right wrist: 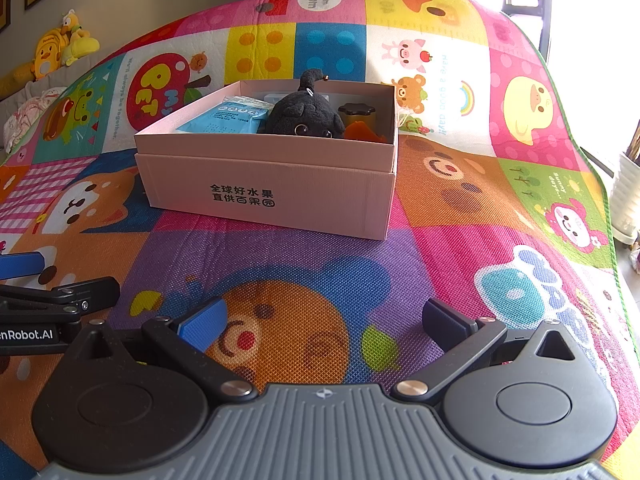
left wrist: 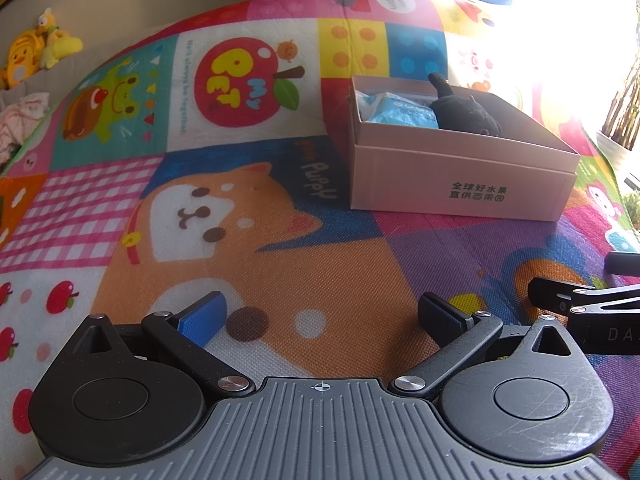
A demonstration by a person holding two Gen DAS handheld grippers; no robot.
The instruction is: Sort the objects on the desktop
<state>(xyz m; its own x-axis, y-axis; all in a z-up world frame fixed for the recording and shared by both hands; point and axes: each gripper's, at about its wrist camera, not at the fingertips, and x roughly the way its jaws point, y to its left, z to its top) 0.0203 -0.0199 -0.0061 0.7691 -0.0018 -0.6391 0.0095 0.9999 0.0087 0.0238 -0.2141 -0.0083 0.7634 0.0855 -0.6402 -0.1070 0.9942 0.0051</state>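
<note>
A pink cardboard box [right wrist: 272, 184] [left wrist: 460, 176] stands on the colourful play mat [right wrist: 280, 264]. Inside it lie a black plush toy [right wrist: 304, 114] [left wrist: 468, 110], a blue packet [right wrist: 224, 118] [left wrist: 400, 110], a dark lidded jar [right wrist: 357, 111] and something orange [right wrist: 362, 132]. My left gripper [left wrist: 322, 316] hovers low over the mat, left of and short of the box, open with nothing between its fingers. My right gripper [right wrist: 324, 318] is open and empty too, in front of the box. Each view catches the other gripper at its edge.
Yellow plush toys [right wrist: 60, 46] [left wrist: 36, 48] and pink cloth [left wrist: 18, 120] lie at the far left beyond the mat. A white ribbed pot [right wrist: 628, 196] stands off the mat's right edge. Strong window glare fills the upper right of the left wrist view.
</note>
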